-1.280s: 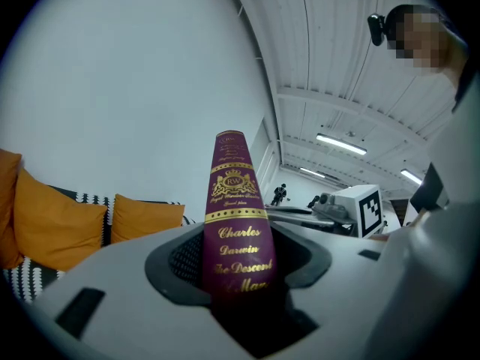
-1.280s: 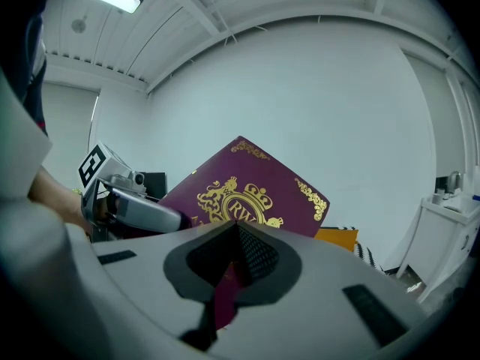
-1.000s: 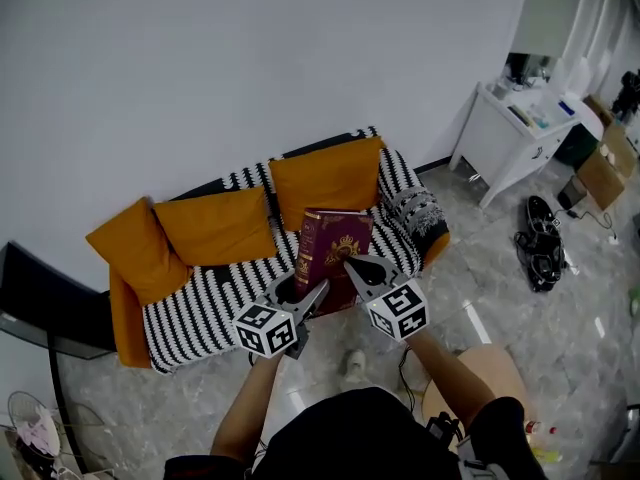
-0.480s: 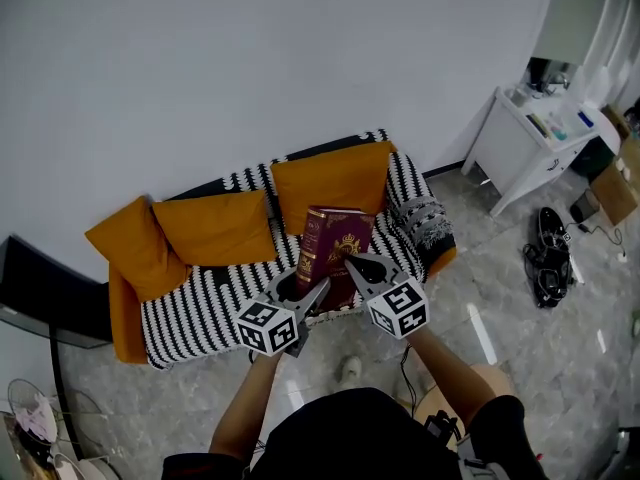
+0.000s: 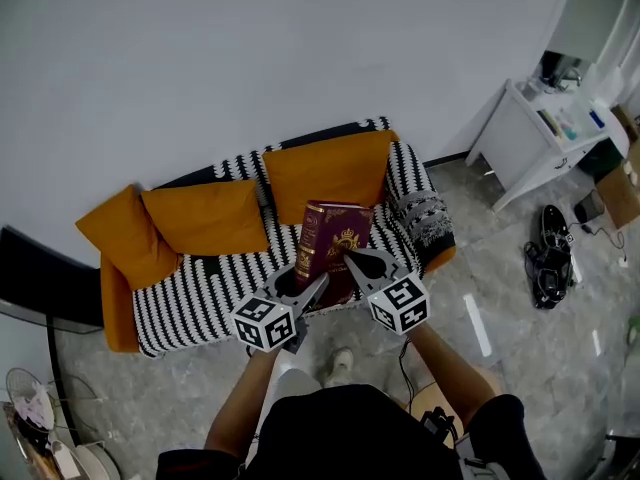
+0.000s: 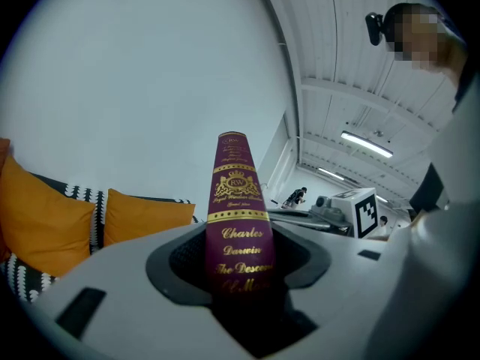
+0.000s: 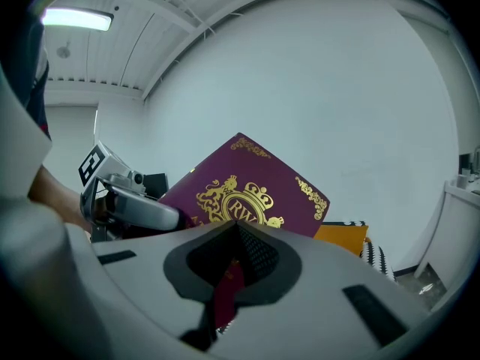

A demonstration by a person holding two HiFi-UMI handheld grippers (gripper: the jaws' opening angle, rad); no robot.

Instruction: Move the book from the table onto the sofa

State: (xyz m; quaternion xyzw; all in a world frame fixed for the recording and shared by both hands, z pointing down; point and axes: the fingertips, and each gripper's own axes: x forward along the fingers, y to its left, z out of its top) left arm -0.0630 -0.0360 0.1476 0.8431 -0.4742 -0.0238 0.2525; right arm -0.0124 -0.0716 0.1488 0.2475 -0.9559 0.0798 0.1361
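Book [image 5: 335,243] before sofa [image 5: 195,298], cushions [image 5: 205,218] on sofa, desk [image 5: 535,138] to right

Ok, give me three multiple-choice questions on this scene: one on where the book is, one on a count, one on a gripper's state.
1. Where is the book?
A: on the white table. B: held in the air by both grippers. C: on the floor.
2. How many orange cushions are on the sofa?
A: one. B: five. C: three.
3. The right gripper is:
A: shut on the book. B: wide open. C: out of view.

Answers:
1 B: the left gripper clamps the spine and the right one the cover, with the book upright in front of the sofa.
2 C: the head view shows three along the backrest.
3 A: its own view shows the cover's edge pinched between closed jaws.
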